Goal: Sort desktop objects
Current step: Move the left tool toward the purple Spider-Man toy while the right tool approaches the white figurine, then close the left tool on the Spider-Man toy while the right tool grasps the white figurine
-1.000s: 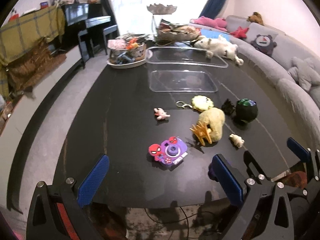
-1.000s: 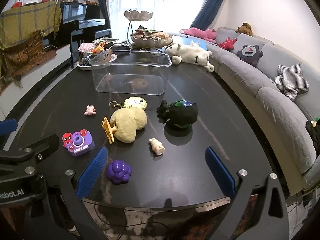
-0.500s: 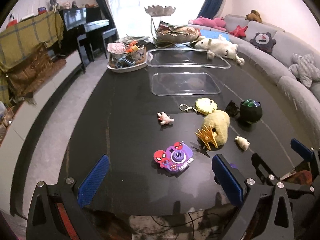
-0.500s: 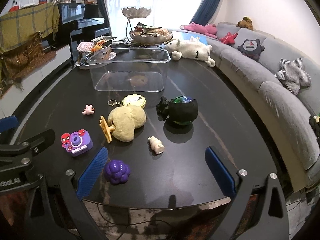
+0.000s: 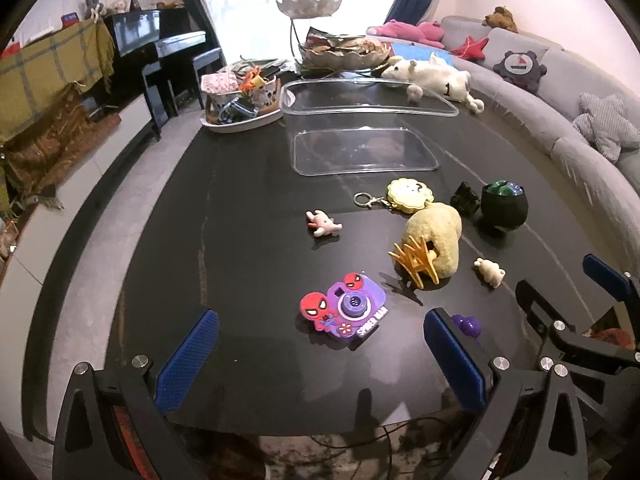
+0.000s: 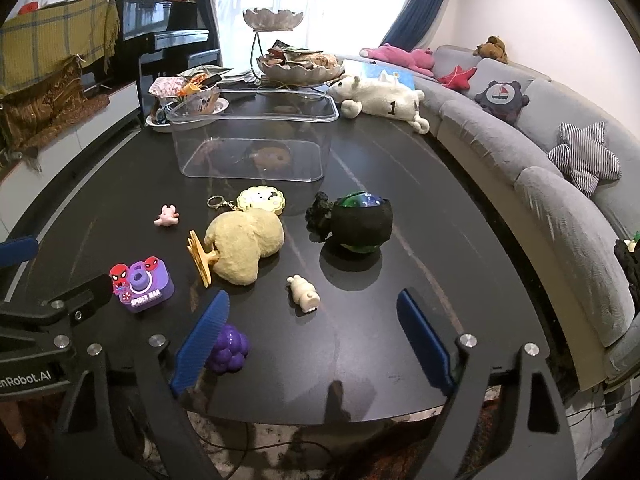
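Small toys lie on the black table (image 5: 240, 240): a purple Spider-Man camera (image 5: 344, 308), a yellow plush (image 6: 244, 244) with an orange hair claw (image 6: 200, 256), a cream figurine (image 6: 304, 294), a pink figurine (image 5: 323, 223), a yellow keychain (image 6: 262, 200) and a black-green ball (image 6: 362, 220). Behind them stands a clear bin (image 6: 252, 140). My left gripper (image 5: 320, 356) hangs open just short of the camera. My right gripper (image 6: 314, 340) is closing on nothing, in front of the cream figurine. A purple grape toy (image 6: 230, 346) sits beside its left finger, partly hidden.
A dish of clutter (image 5: 240, 100), a tiered bowl stand (image 6: 280, 60) and a white plush (image 6: 380, 98) crowd the table's far end. A grey sofa (image 6: 560, 184) curves along the right. A piano (image 5: 168, 52) stands at the back left.
The right gripper's fingers have drawn closer together with nothing between them. Both hands have stayed about where they were.
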Tool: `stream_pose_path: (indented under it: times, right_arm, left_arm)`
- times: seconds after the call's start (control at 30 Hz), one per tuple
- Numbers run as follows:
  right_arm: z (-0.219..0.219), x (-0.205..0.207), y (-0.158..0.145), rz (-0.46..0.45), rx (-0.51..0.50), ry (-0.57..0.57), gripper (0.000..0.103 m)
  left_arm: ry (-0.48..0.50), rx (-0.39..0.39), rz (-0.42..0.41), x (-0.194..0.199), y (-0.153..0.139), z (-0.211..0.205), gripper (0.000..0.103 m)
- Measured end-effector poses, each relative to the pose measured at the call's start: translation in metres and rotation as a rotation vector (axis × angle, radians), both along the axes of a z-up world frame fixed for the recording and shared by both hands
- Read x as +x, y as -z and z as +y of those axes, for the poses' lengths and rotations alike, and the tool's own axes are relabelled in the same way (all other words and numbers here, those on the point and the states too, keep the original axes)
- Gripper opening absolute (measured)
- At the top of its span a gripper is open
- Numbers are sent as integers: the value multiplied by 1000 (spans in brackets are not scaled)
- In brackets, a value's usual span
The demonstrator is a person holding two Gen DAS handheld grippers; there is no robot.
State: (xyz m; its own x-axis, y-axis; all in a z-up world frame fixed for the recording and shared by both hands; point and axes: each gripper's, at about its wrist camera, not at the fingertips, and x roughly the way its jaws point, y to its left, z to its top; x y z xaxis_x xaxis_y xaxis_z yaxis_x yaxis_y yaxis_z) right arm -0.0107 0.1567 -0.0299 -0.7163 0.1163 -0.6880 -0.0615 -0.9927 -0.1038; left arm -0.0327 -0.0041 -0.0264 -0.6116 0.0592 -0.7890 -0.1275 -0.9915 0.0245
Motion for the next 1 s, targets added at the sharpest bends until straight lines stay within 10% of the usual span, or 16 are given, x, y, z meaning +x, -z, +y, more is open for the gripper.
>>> stream_pose_path:
  times: [1.0]
  right_arm:
    - [4, -33, 35, -95, 1, -31, 78]
  left_arm:
    - [3, -69, -103, -36, 53, 12, 96]
